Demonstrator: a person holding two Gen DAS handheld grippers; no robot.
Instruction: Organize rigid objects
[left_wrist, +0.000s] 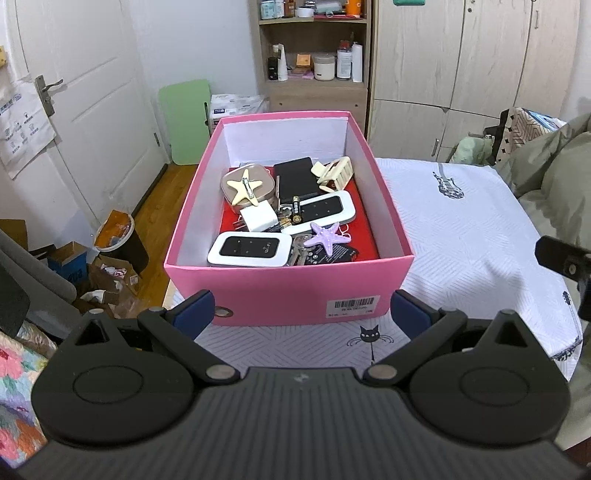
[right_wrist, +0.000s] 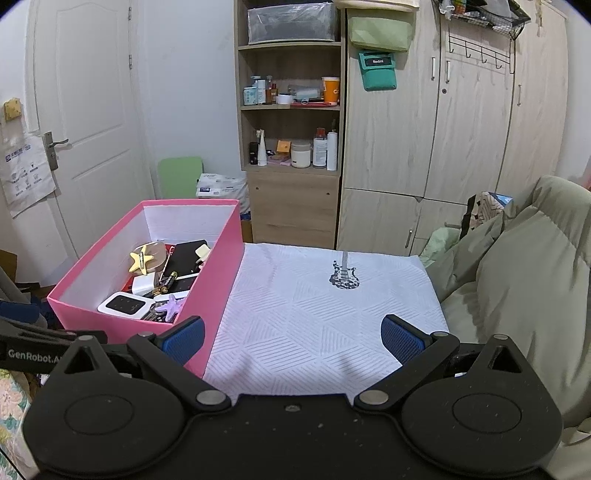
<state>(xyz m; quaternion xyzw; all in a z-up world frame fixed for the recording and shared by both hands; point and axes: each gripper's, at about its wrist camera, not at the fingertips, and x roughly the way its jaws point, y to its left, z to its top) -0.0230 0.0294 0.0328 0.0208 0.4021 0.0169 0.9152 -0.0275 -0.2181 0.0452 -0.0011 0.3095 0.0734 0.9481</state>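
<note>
The pink box (left_wrist: 288, 295) lay straight ahead of the left gripper (left_wrist: 301, 310), its long axis running away from the fingers, which stood apart and empty. Inside it lay routers (left_wrist: 249, 250), starfish (left_wrist: 328, 236), a charger (left_wrist: 259, 218), a clip (left_wrist: 334, 173). The right gripper (right_wrist: 291, 338), also spread and empty, faced bare bedcover (right_wrist: 332, 317), the box to its left; a quilt (right_wrist: 517, 280) bunched to its right.

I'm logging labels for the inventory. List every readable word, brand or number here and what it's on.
"GenRobot.A", cut off: on the left gripper body, seen from the right wrist.
"Redmi": on the teal pouch hanging on the wardrobe.
Barcode sticker on the pink box: digits too small to read.
White tote bag by the door: print too blurred.
Shelf bottles: unreadable.
</note>
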